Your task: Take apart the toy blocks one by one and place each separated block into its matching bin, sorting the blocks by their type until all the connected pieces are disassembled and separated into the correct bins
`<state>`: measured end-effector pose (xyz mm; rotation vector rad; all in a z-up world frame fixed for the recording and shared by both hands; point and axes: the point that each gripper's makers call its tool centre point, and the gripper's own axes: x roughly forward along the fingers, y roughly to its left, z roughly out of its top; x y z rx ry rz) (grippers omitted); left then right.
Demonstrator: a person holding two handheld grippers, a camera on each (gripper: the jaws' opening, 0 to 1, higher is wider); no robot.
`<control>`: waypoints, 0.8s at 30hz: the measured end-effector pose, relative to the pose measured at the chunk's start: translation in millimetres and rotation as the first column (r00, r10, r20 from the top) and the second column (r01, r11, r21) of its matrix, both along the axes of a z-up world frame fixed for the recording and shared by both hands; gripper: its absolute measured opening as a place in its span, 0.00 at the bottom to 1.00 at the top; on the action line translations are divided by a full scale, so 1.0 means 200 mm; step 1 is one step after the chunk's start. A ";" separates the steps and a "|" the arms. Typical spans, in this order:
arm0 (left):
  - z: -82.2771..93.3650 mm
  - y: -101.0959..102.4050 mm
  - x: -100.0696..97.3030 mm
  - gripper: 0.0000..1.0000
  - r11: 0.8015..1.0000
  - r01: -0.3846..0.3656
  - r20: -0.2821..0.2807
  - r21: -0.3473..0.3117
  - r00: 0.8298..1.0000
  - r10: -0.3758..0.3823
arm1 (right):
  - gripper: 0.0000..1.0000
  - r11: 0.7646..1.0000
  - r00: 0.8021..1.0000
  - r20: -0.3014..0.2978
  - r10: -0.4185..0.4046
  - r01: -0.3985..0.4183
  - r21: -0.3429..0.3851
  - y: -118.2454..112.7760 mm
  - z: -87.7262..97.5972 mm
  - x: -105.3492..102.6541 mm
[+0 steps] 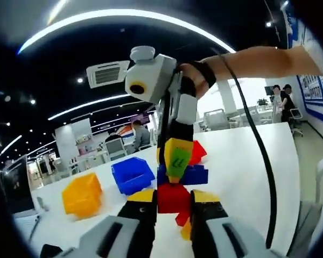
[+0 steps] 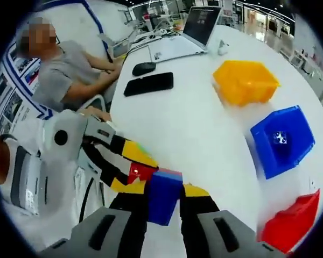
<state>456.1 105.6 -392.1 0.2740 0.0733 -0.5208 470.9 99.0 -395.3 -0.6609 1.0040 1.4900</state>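
Observation:
A joined block cluster hangs in the air between both grippers. In the left gripper view my left gripper (image 1: 173,203) is shut on its red block (image 1: 173,196), and the right gripper (image 1: 175,161) comes down from above, clamped on the blue block (image 1: 195,174). In the right gripper view my right gripper (image 2: 164,208) holds that blue block (image 2: 162,194), with the left gripper (image 2: 133,171) reaching in from the left on the red block (image 2: 141,172). Further red and yellow bits (image 1: 184,224) hang under the cluster. The yellow bin (image 2: 246,81), blue bin (image 2: 282,141) and red bin (image 2: 290,224) stand on the white table (image 2: 194,123).
The blue bin holds a small piece (image 2: 280,138). A laptop (image 2: 191,29), a mouse (image 2: 144,68) and a flat black case (image 2: 148,84) lie at the table's far end, where a seated person (image 2: 64,75) works. In the left gripper view a black cable (image 1: 261,156) runs down from the right gripper.

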 end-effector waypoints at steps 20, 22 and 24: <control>0.14 0.16 0.02 0.23 0.994 -0.022 0.119 -0.103 0.992 0.034 | 0.22 0.953 0.956 -0.212 -0.201 0.241 0.183 -0.01 0.09 0.09; 0.13 0.15 0.02 0.24 0.977 0.013 0.035 -0.211 0.999 -0.005 | 0.22 0.950 0.955 -0.203 -0.218 0.255 0.181 -0.02 0.10 0.11; 0.11 0.17 0.03 0.24 0.962 0.014 -0.009 -0.274 1.000 -0.017 | 0.22 0.948 0.961 -0.126 -0.246 0.266 0.173 -0.05 0.10 0.18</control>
